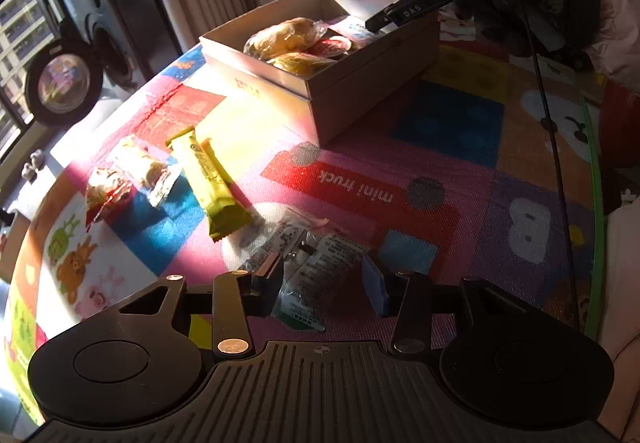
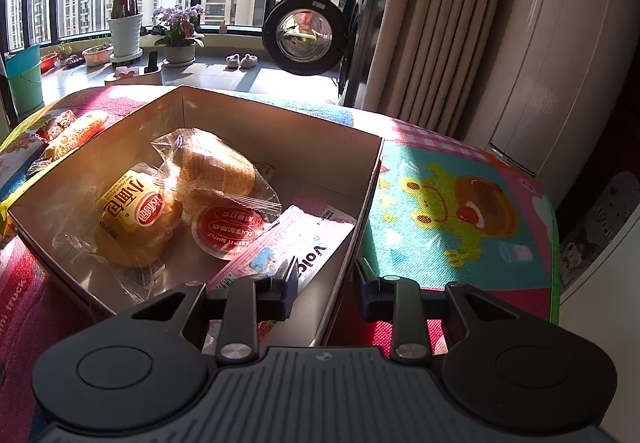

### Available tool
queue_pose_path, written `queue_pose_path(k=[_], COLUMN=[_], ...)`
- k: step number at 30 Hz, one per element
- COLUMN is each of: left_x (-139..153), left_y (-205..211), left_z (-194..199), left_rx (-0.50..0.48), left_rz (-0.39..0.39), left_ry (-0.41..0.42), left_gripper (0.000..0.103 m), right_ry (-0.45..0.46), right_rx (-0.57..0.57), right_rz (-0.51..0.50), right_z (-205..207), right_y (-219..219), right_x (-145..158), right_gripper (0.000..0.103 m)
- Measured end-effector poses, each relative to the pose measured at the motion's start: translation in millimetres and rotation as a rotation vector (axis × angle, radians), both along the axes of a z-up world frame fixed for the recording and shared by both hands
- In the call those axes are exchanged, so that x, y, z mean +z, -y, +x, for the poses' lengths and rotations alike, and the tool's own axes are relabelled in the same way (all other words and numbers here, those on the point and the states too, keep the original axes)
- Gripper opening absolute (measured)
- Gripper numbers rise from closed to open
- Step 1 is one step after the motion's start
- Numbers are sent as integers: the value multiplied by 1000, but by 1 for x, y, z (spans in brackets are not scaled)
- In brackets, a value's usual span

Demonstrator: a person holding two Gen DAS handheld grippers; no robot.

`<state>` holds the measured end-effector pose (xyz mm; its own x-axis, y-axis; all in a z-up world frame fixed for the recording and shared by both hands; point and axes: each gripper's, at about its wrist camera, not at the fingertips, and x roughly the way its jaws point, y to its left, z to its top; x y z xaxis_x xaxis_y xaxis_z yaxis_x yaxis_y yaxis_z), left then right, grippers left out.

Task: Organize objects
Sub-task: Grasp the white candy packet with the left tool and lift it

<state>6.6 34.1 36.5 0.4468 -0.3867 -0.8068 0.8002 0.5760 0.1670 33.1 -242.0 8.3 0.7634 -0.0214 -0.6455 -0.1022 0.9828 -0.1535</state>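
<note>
While the cardboard box [image 1: 320, 83] serves as the landmark on the play mat [image 1: 440, 171], several details stay unclear; print on the clear packet [image 1: 308, 275] is too small to read, and the left gripper [image 1: 324, 283] hides its near end; this gripper's jaws stand spread on either side of the packet, gripping nothing; the green bar [image 1: 212, 183] and two wrapped snacks [image 1: 132, 171] lie left of the box, apart from it; the right gripper [image 2: 326, 289] straddles the box's near wall, released, one finger inside; bread buns [image 2: 136, 223], a red-lidded cup [image 2: 228, 231] and a pink pouch [image 2: 292, 243] lie inside; a dark gloved hand [image 1: 552, 11] shows beyond the box.
</note>
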Motion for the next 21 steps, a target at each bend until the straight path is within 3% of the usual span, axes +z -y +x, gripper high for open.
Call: queue_pose_path(k=[6, 11, 14, 16, 21], left_x=[-13, -11, -14, -16, -16], left_y=[9, 2, -10, -15, -24], left_z=[18, 60, 80, 82, 75], left_rx=[83, 352, 499, 536, 539], left_rz=[91, 12, -75, -100, -82], left_ry=[79, 185, 129, 110, 183], left_gripper=[51, 51, 53, 53, 53], right_ry=[-1, 0, -1, -2, -4], right_rx=[0, 0, 1, 3, 1], right_rz=[0, -1, -3, -3, -6], right_z=[0, 0, 0, 0, 1], right_y=[0, 0, 0, 0, -1], right_x=[0, 0, -1, -1, -1], right_gripper=[29, 29, 29, 30, 30])
